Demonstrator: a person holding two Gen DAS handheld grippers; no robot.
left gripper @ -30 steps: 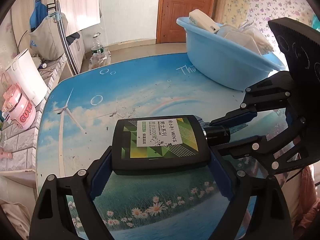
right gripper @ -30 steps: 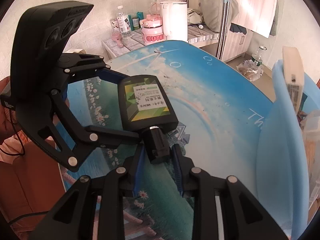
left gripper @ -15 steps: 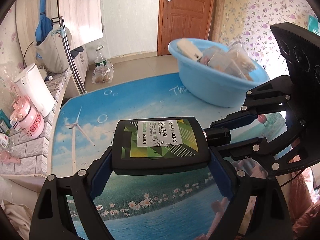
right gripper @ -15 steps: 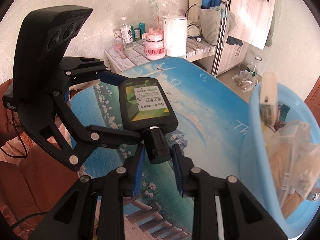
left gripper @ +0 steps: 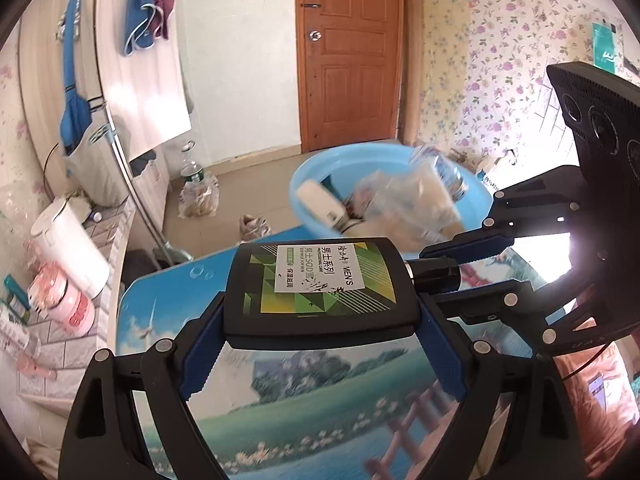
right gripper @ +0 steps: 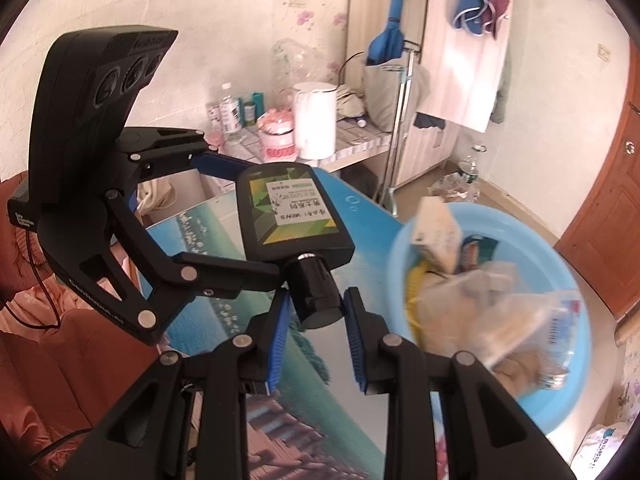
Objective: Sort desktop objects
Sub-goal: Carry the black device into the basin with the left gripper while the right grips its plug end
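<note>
Here, a black flat bottle (left gripper: 320,288) hangs between two grippers above the table (left gripper: 304,408).

Its green and yellow label carries a white panel reading "MEN'S", with Chinese characters and smaller print too fine to make out. The left gripper (left gripper: 318,350) is clamped across the bottle's wide body, blue pads pressed against both edges. The right gripper (right gripper: 314,334) reaches in from the side with its fingers set on either side of the black round cap (right gripper: 316,292); whether the pads actually pinch the cap I cannot tell. The bottle lies flat, label up, held clear of the scenery-print tabletop. Near it sits a light-blue plastic basin (right gripper: 560,392) holding a white box and clear packets, motion-blurred.
</note>
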